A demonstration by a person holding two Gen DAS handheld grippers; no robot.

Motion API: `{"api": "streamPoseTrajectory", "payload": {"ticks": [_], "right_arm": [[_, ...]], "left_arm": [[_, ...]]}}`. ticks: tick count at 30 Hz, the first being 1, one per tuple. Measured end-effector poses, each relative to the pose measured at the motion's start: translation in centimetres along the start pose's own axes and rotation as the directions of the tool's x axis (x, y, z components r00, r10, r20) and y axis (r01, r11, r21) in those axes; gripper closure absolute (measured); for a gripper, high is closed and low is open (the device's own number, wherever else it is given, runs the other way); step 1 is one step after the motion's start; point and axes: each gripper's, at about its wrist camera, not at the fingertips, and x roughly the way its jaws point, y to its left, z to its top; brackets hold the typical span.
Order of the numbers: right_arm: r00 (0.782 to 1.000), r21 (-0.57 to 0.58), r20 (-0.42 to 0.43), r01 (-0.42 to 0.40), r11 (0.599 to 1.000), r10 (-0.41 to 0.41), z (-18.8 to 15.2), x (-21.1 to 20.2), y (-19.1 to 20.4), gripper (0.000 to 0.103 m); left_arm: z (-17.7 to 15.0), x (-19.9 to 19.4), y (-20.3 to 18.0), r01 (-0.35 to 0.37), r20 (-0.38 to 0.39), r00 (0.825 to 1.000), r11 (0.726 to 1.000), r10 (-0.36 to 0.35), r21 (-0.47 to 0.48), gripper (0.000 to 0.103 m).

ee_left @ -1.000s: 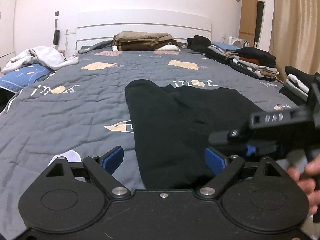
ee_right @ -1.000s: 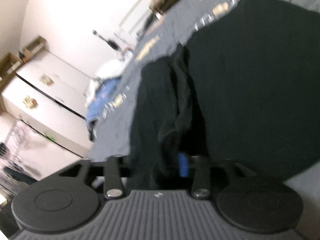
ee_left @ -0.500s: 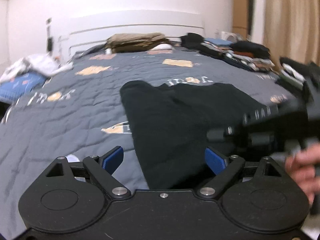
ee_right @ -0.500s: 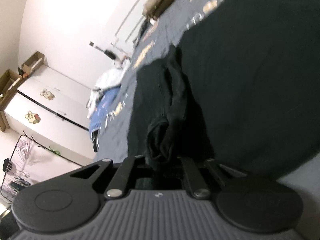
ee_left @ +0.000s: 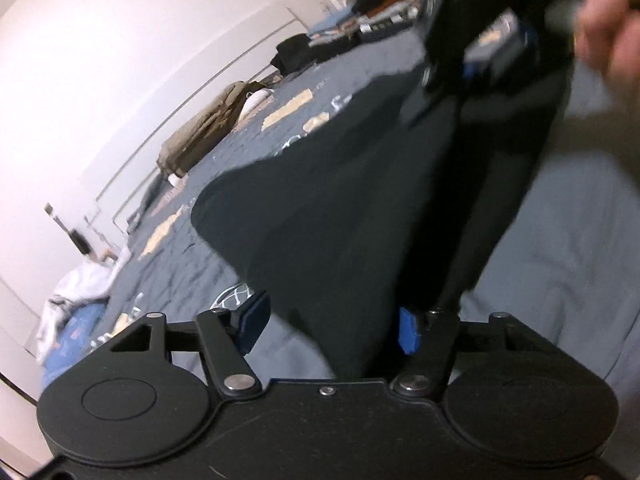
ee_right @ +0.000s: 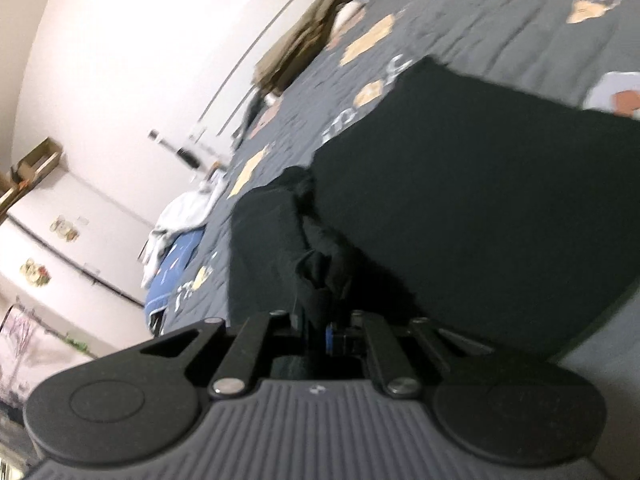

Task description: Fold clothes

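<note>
The left gripper (ee_left: 332, 326), jaws spread, straddles the black garment (ee_left: 332, 216) on the bed (ee_left: 560, 248). The right gripper (ee_right: 326, 330) pinches a bunched fold. Mid-fold, I'd judge; next, carry that edge across.

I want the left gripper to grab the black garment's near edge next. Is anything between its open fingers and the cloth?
Nothing visible blocks it. The left gripper is open with the black garment already running between its blue pads. The right gripper holds a bunched fold farther off, clear of that gap.
</note>
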Motion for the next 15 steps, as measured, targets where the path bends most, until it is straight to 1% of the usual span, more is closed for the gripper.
{"api": "streamPoseTrajectory", "payload": {"ticks": [1, 2, 4, 6, 8, 10, 12, 15], "right_arm": [[1.0, 0.01, 0.021, 0.006, 1.0, -0.006, 0.3, -0.7, -0.4, 0.096], [0.999, 0.012, 0.038, 0.012, 1.0, -0.012, 0.5, -1.3, -0.7, 0.096], [0.997, 0.013, 0.071, 0.026, 1.0, -0.027, 1.1, -2.7, -1.3, 0.097], [0.994, 0.011, 0.101, 0.044, 0.999, -0.045, 1.7, -4.0, -1.7, 0.097], [0.99, -0.013, 0.121, 0.076, 0.997, -0.074, 1.8, -4.6, -1.8, 0.097], [0.989, -0.019, 0.125, 0.082, 0.996, -0.079, 2.0, -4.9, -2.3, 0.097], [0.99, -0.017, 0.12, 0.074, 0.997, -0.072, 2.1, -5.0, -2.9, 0.097], [0.992, -0.014, 0.112, 0.063, 0.998, -0.061, 2.3, -5.2, -3.8, 0.097]], "left_arm": [[-0.1, -0.2, 0.0, -0.005, 0.001, 1.0, 1.0, 0.005, 0.017, 0.043], [-0.3, -0.4, 0.0, -0.01, 0.003, 1.0, 0.999, 0.01, 0.035, 0.049], [-0.5, -0.8, 0.1, -0.025, 0.02, 1.0, 0.998, 0.024, 0.05, 0.05], [-0.2, -0.9, -0.3, -0.039, 0.041, 0.999, 0.997, 0.037, 0.062, 0.045], [0.1, -0.4, -1.5, -0.059, 0.05, 0.997, 0.993, 0.054, 0.099, 0.04], [0.2, 0.3, -2.7, -0.075, 0.057, 0.996, 0.987, 0.067, 0.14, 0.04], [0.3, 1.0, -3.5, -0.109, 0.068, 0.993, 0.982, 0.1, 0.156, 0.04], [0.8, 1.2, -3.5, -0.117, 0.056, 0.992, 0.982, 0.11, 0.145, 0.04]]}}
